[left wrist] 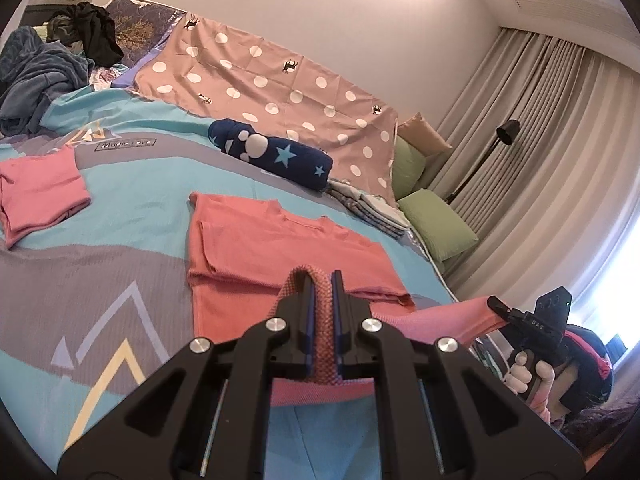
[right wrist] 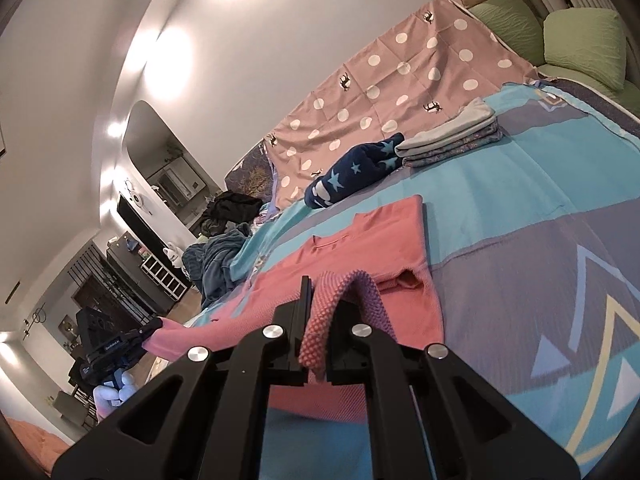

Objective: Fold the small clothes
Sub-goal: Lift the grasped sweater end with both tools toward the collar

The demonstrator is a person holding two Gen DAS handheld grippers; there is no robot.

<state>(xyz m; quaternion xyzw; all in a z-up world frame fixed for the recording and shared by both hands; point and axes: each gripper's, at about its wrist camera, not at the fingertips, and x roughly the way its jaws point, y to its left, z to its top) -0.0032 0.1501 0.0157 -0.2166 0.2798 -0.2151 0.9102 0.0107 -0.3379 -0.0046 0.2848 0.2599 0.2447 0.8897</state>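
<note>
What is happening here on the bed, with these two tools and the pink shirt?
A person is folding a small coral shirt spread on the bed cover. The left gripper and right gripper are each shut on the shirt's bottom hem, lifted off the bed; both sleeves are already turned in. Another folded pink garment lies to the left, and a stack of folded clothes sits beside a rolled navy star blanket.
</note>
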